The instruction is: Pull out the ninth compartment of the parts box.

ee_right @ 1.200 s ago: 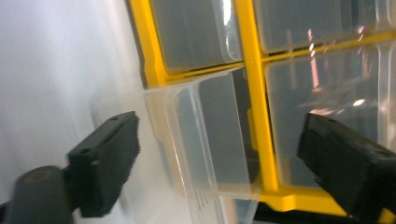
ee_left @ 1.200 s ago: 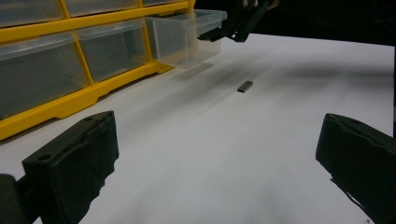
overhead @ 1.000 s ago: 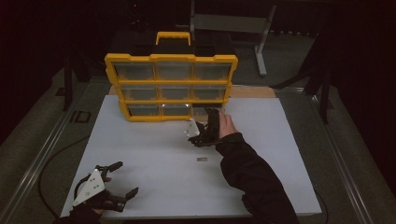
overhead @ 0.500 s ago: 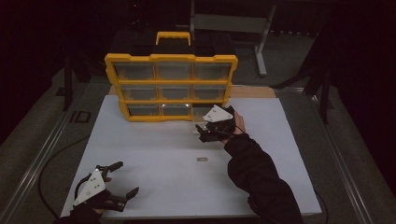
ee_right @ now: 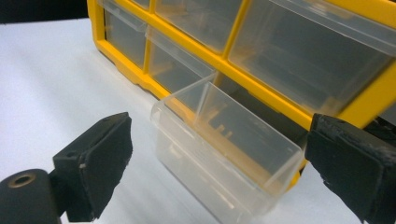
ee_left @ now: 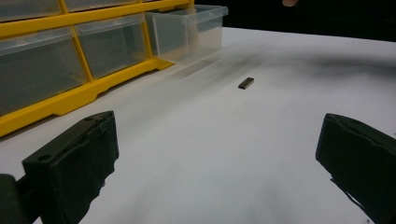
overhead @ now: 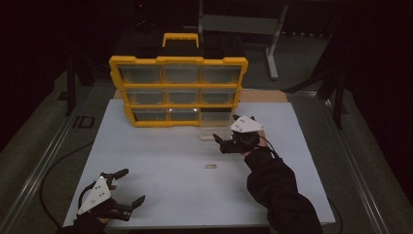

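Clear drawer, pulled out of the yellow organizer's bottom-right slot, at 1 o'clock on the white table. Right gripper released beside it, jaws wide. Left gripper released, 7 o'clock. Small dark piece mid-table.

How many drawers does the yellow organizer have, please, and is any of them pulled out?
9 drawers, in three rows of three in the yellow organizer. Eight sit pushed in; the bottom-right drawer is pulled out toward the right gripper, whose jaws stand open.
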Action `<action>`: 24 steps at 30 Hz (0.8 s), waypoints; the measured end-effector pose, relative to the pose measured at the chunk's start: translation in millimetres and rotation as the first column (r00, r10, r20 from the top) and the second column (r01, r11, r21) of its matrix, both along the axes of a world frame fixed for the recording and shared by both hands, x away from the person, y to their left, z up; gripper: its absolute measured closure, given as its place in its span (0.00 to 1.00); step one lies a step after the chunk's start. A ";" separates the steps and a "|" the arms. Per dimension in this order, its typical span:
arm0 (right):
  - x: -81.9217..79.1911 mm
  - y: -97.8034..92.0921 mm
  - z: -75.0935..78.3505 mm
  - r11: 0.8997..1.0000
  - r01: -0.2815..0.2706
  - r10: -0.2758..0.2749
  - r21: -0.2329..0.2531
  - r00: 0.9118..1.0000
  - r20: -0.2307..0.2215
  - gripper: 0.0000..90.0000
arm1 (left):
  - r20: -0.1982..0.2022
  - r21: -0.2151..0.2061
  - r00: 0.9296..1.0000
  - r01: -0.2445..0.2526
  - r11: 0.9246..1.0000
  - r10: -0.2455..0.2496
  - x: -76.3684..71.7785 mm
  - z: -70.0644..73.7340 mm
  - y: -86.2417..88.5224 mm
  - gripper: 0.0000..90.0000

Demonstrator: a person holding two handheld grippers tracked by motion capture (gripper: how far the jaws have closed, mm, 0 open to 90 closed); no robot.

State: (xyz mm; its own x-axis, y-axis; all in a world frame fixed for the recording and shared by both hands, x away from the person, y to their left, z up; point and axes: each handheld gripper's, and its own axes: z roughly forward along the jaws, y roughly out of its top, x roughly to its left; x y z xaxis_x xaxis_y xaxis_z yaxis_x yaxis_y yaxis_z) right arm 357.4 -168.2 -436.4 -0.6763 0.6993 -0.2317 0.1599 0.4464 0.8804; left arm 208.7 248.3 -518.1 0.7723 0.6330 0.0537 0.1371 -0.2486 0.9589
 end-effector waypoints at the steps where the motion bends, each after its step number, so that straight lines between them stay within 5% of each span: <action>1: -1.8 -3.3 -1.3 1.000 -0.006 0.006 0.006 1.000 0.000 0.08 | 0.000 0.000 1.000 -0.001 1.000 0.001 0.1 -0.1 0.0 0.00; 24: -44.6 -52.3 -41.4 0.999 -0.001 0.002 0.037 1.000 -0.025 0.08 | -0.001 0.007 1.000 0.000 1.000 0.000 0.3 -0.3 -1.0 0.00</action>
